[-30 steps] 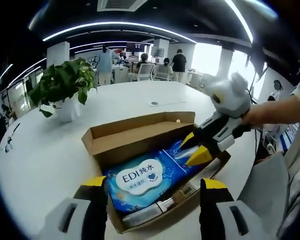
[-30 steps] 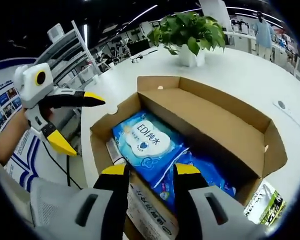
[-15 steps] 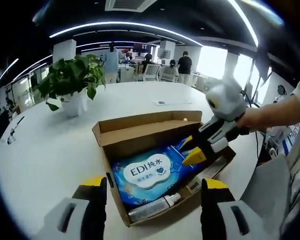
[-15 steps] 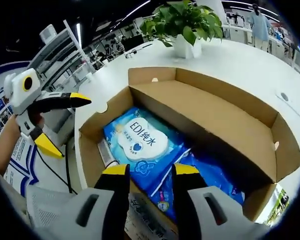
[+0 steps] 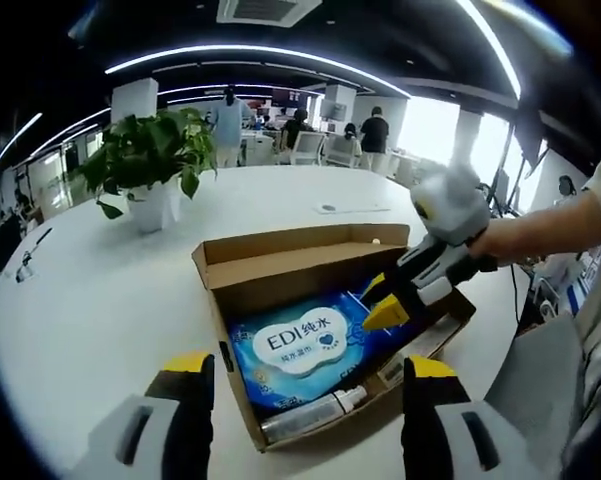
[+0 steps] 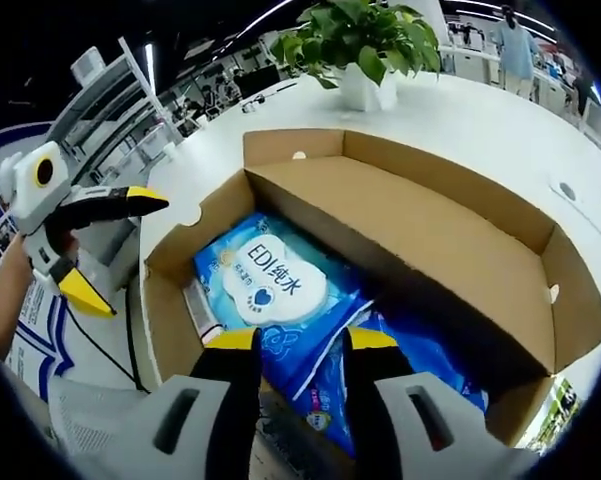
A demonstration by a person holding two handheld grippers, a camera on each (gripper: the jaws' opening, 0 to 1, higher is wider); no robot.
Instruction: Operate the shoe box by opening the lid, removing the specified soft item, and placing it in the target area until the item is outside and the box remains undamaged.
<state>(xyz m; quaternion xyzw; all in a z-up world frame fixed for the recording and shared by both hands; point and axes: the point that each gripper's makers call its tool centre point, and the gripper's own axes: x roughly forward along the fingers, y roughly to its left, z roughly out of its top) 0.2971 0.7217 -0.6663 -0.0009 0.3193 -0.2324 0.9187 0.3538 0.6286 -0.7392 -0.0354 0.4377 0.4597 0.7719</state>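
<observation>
In the right gripper view, the right gripper [image 6: 298, 345] has its yellow-tipped jaws spread apart, reaching over the near wall of the open shoe box [image 6: 450, 215]. A blue wipes pack [image 6: 272, 285] with a white label lies flat on the box floor; one corner of it sits between the two jaw tips, though contact cannot be told. A second blue pack [image 6: 420, 355] lies just beside it, to the right.

In the left gripper view, the left gripper [image 5: 305, 375] has its jaws spread wide, hovering just outside the near edge of the shoe box [image 5: 280, 268]. The wipes pack [image 5: 305, 345] lies inside, beyond the tips, with a small bottle [image 5: 315, 410] along the box's near wall. The right gripper [image 5: 388, 303] reaches in from the right, its tips over the pack's far end.

The box rests on a white table [image 5: 90, 300], its lid folded back. A potted plant [image 5: 145, 160] stands further back on the table.
</observation>
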